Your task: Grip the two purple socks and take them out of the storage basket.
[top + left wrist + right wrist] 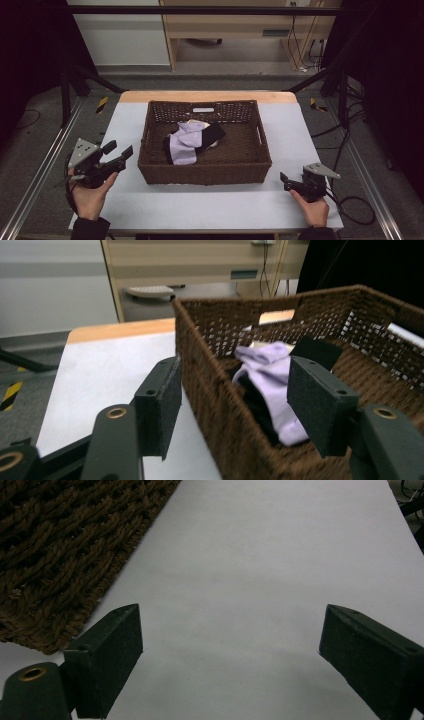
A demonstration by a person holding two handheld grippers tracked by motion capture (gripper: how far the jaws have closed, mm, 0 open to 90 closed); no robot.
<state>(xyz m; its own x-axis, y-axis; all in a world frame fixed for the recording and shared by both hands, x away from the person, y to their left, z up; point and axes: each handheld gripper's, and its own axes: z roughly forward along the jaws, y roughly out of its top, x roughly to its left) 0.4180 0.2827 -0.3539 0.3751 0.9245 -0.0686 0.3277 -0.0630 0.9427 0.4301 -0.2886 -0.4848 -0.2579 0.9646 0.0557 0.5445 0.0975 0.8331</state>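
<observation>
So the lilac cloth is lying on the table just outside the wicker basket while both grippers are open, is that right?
Not quite: the lilac cloth lies inside the wicker basket, on its floor beside a black item, as the high view shows. The rest holds: the left gripper and the right gripper both stand open and hold nothing.

A white-topped table (pixel 210 205) with a wooden strip along its 12 o'clock edge stands on grey floor. Black cables (pixel 357 210) loop at 4 o'clock. A pale wooden cabinet (pixel 240 25) stands beyond at 12 o'clock.
</observation>
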